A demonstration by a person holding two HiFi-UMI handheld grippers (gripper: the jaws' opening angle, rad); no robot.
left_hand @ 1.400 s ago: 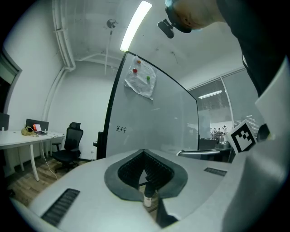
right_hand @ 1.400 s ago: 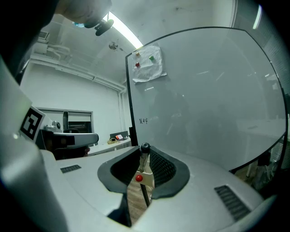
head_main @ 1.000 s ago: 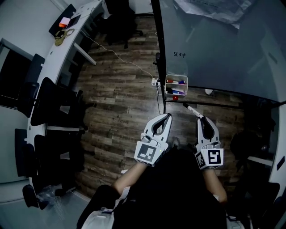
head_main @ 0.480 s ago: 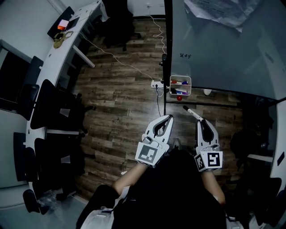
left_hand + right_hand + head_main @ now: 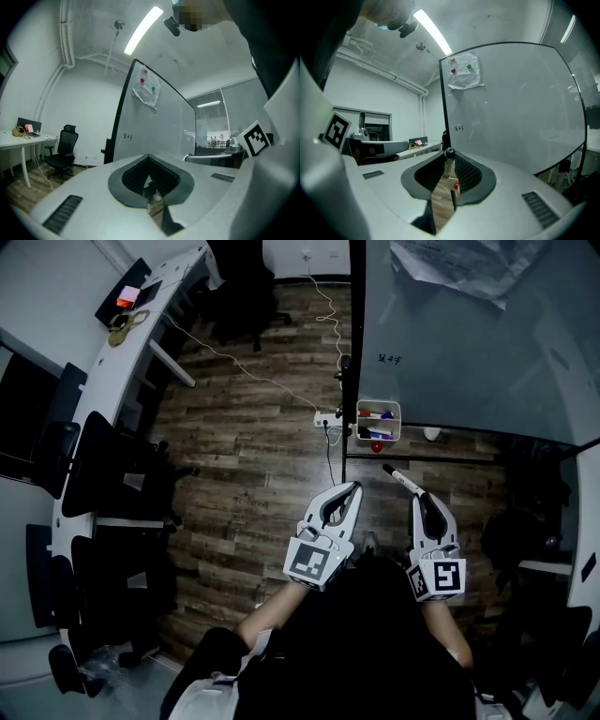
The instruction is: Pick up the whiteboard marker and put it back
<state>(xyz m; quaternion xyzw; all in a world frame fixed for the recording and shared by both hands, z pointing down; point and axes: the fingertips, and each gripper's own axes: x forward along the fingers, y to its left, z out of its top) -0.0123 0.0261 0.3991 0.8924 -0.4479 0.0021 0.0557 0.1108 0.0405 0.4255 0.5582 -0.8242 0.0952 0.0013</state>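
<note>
The floor (image 5: 253,456) is showing matt, grained wood planks, while the whiteboard (image 5: 469,362) is gleaming smooth and glossy. The left tool (image 5: 351,487) and right tool (image 5: 419,495) are looking like matt grey plastic.

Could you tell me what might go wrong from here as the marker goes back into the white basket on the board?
1. The right tongs pinch the marker near one end, so most of it sticks out. It might pivot or slip if bumped.
2. The white basket already holds coloured items, so the incoming marker may snag on them or knock them.
</note>
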